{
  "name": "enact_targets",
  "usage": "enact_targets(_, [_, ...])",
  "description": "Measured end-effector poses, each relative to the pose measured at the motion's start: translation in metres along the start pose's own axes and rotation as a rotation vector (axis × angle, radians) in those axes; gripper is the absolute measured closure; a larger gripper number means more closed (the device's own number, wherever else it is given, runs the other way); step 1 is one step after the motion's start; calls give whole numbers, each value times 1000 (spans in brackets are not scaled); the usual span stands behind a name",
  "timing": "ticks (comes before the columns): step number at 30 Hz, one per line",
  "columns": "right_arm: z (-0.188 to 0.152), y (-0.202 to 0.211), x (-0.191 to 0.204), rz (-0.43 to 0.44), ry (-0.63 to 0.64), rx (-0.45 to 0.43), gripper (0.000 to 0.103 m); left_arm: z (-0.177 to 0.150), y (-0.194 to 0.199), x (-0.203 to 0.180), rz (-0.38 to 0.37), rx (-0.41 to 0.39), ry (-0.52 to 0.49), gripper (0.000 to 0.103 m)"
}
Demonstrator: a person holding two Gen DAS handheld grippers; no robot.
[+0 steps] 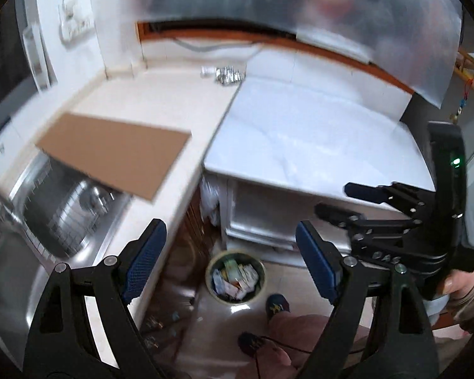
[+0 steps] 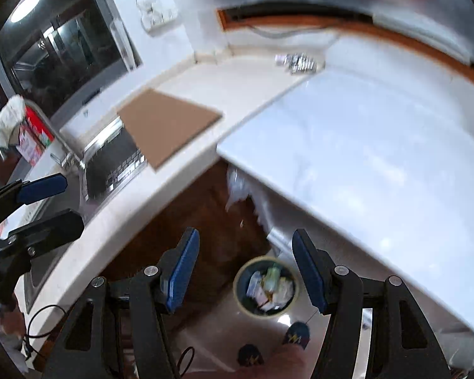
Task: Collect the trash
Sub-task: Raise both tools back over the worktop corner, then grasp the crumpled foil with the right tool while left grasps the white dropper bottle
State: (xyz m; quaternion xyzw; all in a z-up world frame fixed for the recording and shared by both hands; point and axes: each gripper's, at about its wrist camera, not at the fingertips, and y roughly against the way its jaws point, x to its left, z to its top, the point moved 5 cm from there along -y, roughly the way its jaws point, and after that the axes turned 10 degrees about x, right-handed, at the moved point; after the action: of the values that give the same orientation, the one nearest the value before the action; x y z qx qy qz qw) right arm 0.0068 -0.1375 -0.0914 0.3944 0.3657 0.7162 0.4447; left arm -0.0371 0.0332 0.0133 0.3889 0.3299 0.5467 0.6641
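While the left wrist view looks steeply down, the left gripper [image 1: 227,259] stands with its blue-padded jaws spread apart and nothing between them. Between the pads, at about six o'clock, a round pale-rimmed waste bin [image 1: 235,276] sits on the floor, full of crumpled paper and packet trash [image 1: 237,279]. A flat brown cardboard sheet [image 1: 117,154] lies at nine o'clock on the cream countertop [image 1: 173,94], overhanging the steel sink [image 1: 47,221]. At three o'clock the right gripper [image 1: 338,202] shows, jaws parted and empty, with a hand [image 1: 461,281] on its grip. Small silvery foil pieces [image 1: 227,74] lie at twelve o'clock.

From the right wrist view, the right gripper [image 2: 246,265] is likewise released and empty. The waste bin [image 2: 266,287] lies at six o'clock, just inside the right pad. The left gripper [image 2: 53,202] appears at nine o'clock, parted. A white table top [image 2: 379,158] fills three o'clock.
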Motion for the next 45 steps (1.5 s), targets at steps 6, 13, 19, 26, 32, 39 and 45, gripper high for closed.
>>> enact_targets(6, [59,65,-17,-7,-32,-72,40,64,41,0,33,-78,-30,21])
enact_targets(13, [155,107,-41,-24,-16,-151,32,151,61,-3,80,-142,-82,21])
enact_targets(19, [250,108,-63,-66,61,-183,28,241,32,5,124,-152,-90,21])
enact_targets(26, [342,49,-89,-101,151,-167,24,338,-41,16,76,-88,-64,21])
enact_targets(32, [392,-21,-114,-90,157,-110,24,388,-122,34,21,3,-29,21])
enact_targets(39, [422,-104,-142,-100,110,-43,21,412,-207,63,-10,74,-30,21])
enact_targets(45, [427,-179,-158,-94,25,-17,16,423,-271,75,-26,120,-100,21])
